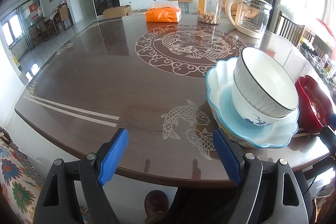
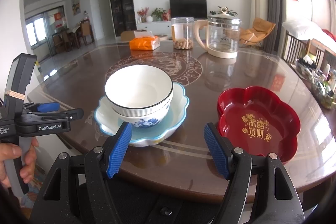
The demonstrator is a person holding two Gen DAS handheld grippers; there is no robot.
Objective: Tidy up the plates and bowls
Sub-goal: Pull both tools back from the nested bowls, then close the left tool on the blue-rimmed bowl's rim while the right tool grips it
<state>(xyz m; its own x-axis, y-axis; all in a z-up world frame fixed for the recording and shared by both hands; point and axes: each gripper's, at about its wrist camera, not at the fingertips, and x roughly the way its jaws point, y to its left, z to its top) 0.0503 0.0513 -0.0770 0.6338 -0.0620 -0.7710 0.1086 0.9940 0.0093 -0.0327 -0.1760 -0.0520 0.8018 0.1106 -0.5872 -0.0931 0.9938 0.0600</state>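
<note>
A white ribbed bowl with a black rim (image 1: 266, 85) (image 2: 138, 89) sits tilted inside a blue-flowered bowl (image 1: 255, 120) (image 2: 145, 121). Both rest in a pale blue scalloped dish (image 1: 226, 117) (image 2: 180, 106) near the table's front edge. To their right lies a red flower-shaped dish (image 1: 313, 102) (image 2: 258, 119) with gold characters. My left gripper (image 1: 170, 152) is open over the table edge, left of the stack, nothing between its blue pads. My right gripper (image 2: 168, 150) is open, between the scalloped dish and the red dish. A hand holds the left gripper (image 2: 63, 110) at the right wrist view's left side.
On the far side of the brown patterned table (image 1: 105, 81) stand an orange tissue pack (image 1: 163, 14) (image 2: 144, 43), a plastic jar of snacks (image 1: 210, 6) (image 2: 182, 33) and a glass kettle (image 1: 252, 14) (image 2: 222, 35). Wooden chairs and a cluttered shelf (image 2: 319, 81) line the right.
</note>
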